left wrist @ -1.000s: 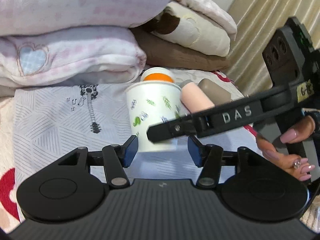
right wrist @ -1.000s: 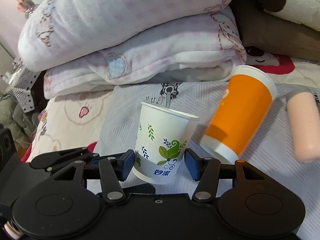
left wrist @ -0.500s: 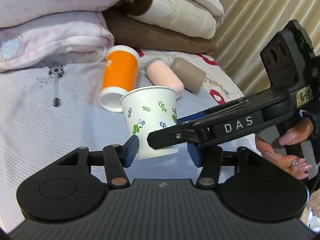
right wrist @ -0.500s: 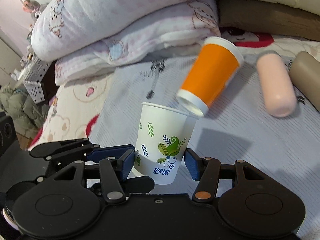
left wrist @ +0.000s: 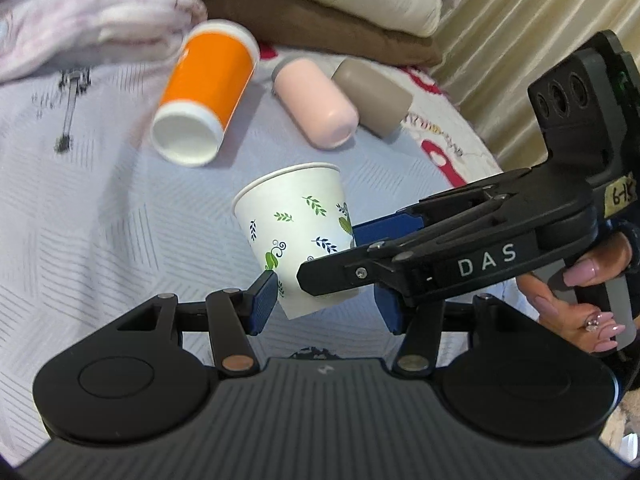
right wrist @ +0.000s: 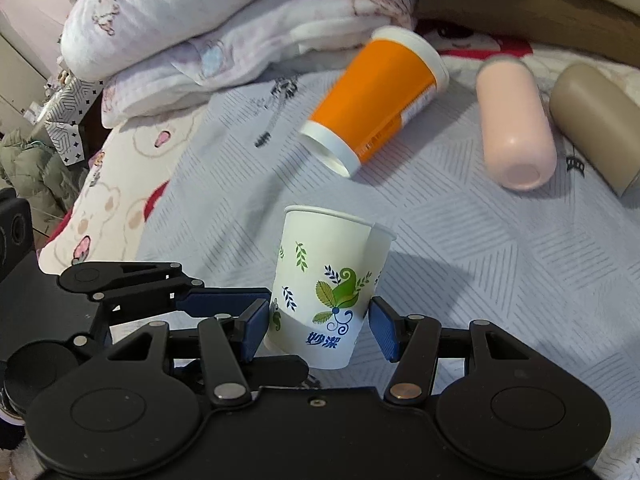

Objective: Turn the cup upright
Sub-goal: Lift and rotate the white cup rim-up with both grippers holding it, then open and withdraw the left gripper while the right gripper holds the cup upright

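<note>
Both grippers (left wrist: 326, 300) (right wrist: 318, 328) have lifted the paper cup (right wrist: 330, 280) higher.

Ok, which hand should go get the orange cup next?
Probably right. The orange cup lies almost straight ahead of the right gripper; for the left gripper it sits off to the left. Both flank the paper cup.

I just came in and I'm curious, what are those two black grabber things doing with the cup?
Both grippers, left gripper and right gripper, bracket the white paper cup with green leaf prints, mouth up and slightly tilted, above the grey striped bedsheet. Whether either truly clamps it is unclear. An orange plastic cup, a pink bottle and a tan bottle lie on their sides behind.
</note>
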A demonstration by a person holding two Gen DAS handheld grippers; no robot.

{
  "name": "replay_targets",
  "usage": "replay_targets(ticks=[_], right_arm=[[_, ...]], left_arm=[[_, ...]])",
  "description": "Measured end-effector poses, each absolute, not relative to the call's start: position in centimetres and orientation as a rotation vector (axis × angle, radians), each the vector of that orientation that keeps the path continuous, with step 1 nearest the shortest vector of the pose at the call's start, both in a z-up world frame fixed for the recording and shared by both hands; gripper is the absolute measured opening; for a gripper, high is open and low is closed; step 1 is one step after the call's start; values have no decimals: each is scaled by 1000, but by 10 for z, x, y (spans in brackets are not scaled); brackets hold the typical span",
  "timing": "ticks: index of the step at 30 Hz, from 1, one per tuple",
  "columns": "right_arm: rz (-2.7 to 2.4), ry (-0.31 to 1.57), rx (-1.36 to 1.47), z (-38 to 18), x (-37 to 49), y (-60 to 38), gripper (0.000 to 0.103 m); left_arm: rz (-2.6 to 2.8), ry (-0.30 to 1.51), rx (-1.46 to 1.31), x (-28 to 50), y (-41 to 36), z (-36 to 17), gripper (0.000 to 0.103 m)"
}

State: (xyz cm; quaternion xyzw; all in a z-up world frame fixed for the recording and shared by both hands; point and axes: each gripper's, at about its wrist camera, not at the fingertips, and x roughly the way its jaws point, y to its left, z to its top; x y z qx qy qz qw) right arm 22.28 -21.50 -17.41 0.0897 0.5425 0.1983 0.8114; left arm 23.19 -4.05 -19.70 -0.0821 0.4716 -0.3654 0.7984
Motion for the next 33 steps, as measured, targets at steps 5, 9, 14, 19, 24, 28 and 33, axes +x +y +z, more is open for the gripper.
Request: replay_targets(ticks=[5, 9, 14, 19, 24, 28, 33], right_arm=[[427, 1198, 222, -192, 230, -220, 61], [436, 1205, 243, -194, 234, -224, 61], [451, 1280, 270, -196, 247, -230, 67], [467, 1345, 274, -199, 264, -238, 75], [493, 1371, 431, -218, 269, -255, 77], [471, 1336, 466, -222, 269, -262, 69], [509, 1285, 349, -213, 266, -255, 67]], left_arm=[[-772, 1043, -191, 238, -42, -210, 51], [-787, 1055, -238, 244, -37, -213, 52], [-792, 1095, -273, 249, -33, -220, 53], [-805, 1096, -271, 249, -34, -219, 53], [-790, 1052, -230, 249, -42, -215, 53], [-784, 1031, -225, 255, -49, -215, 53], [-801, 1024, -211, 252, -53, -215, 54]])
